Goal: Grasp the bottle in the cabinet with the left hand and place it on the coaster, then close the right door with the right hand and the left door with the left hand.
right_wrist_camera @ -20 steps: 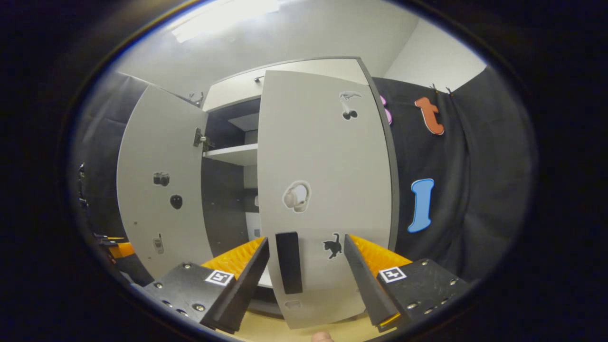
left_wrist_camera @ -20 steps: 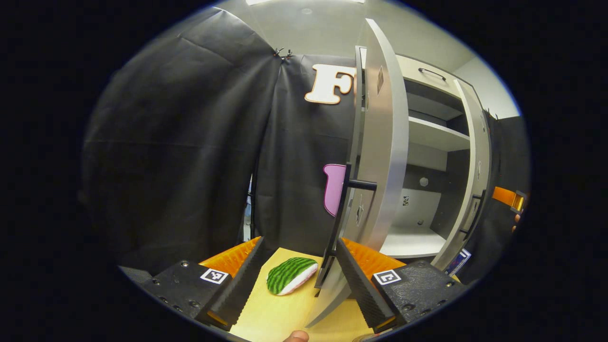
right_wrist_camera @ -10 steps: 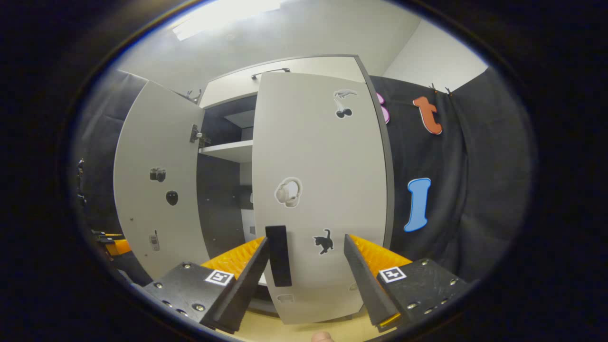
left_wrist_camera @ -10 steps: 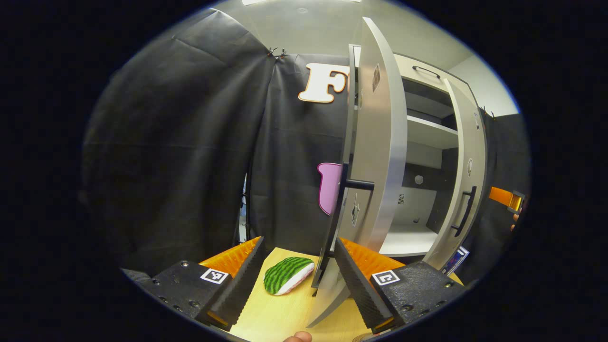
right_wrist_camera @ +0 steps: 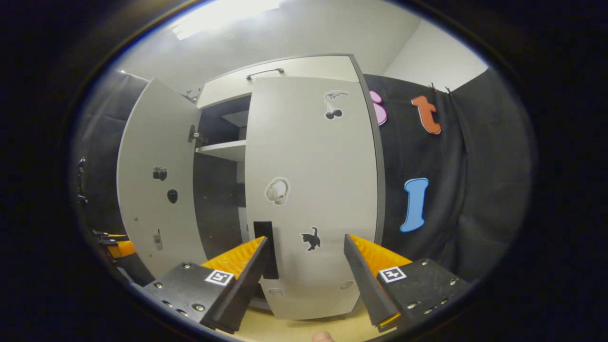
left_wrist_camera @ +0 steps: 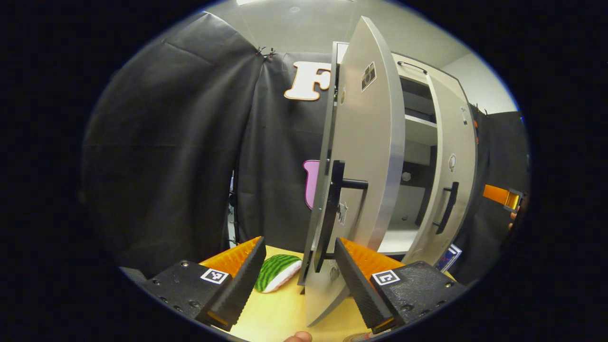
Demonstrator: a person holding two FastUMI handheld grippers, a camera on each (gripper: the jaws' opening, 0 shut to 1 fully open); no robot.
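In the left gripper view, the left gripper [left_wrist_camera: 298, 278] sits at six o'clock with its fingers spread apart, gripping nothing. A watermelon-slice toy [left_wrist_camera: 275, 272] lies on the yellow table [left_wrist_camera: 275, 318] between them. The left door [left_wrist_camera: 365, 180] stands ajar at twelve to one o'clock, its black handle [left_wrist_camera: 332, 213] just above the gap between the fingers. At three o'clock the right door [left_wrist_camera: 451, 175] is nearly shut over the cabinet [left_wrist_camera: 418, 137] shelves.

In the right gripper view, the right gripper [right_wrist_camera: 306, 280] at six o'clock is likewise spread wide and empty, facing the right door and its handle [right_wrist_camera: 266, 247]. The bottle and coaster cannot be made out.
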